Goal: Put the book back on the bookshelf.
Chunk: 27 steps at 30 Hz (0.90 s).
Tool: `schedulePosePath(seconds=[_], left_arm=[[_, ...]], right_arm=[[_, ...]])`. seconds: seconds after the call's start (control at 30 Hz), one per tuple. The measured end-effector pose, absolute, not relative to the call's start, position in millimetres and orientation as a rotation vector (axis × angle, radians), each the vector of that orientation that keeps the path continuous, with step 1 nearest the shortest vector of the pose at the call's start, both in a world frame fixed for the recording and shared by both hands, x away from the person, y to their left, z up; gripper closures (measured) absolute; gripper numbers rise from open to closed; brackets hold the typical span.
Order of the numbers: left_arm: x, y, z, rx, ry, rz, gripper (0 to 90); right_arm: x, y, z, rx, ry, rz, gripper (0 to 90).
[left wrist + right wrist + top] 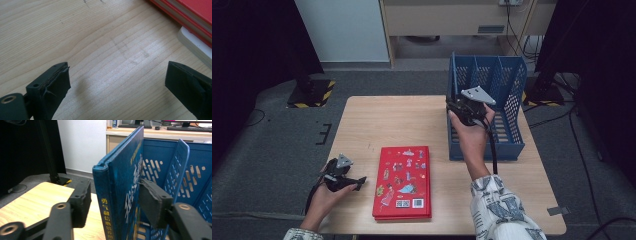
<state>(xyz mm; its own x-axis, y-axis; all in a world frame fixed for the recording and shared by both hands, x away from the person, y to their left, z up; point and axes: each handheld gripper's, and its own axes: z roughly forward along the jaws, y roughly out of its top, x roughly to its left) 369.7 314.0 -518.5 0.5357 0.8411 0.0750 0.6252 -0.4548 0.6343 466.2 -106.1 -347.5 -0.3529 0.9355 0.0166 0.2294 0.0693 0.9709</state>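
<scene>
The right claw (113,207) stands at the blue file rack (512,145) with its jaws apart around one upright blue book (122,185); a gap shows at one pad, and contact at the other is unclear. The book stands in the rack's leftmost compartment. The left claw (117,85) rests open over the bare tabletop (402,120), holding nothing. One red book (403,182) lies flat beside it, and a white edge shows beneath it in the left gripper view. The rack has three compartments.
</scene>
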Motion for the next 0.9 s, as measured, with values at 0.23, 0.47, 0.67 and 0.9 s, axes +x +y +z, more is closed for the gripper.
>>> schedulePosePath(seconds=[0.23, 0.47, 0.67, 0.9], left_arm=[[369.6, 314.0, -518.6, 2.228, 1.184, 0.519, 4.9], [369.6, 313.7, -518.4, 2.226, 1.182, 0.519, 4.8], [369.5, 312.9, -518.3, 2.226, 1.181, 0.518, 4.7], [369.6, 312.8, -518.5, 2.226, 1.182, 0.516, 4.4]], right_arm=[[461.7, -109.2, -349.1, 1.156, 1.694, 1.367, 25.8], [452.4, -115.1, -351.2, 1.140, 1.719, 1.424, 18.9], [443.0, -118.7, -353.0, 1.132, 1.750, 1.454, 14.7], [431.9, -119.4, -355.7, 1.110, 1.790, 1.487, 11.4]])
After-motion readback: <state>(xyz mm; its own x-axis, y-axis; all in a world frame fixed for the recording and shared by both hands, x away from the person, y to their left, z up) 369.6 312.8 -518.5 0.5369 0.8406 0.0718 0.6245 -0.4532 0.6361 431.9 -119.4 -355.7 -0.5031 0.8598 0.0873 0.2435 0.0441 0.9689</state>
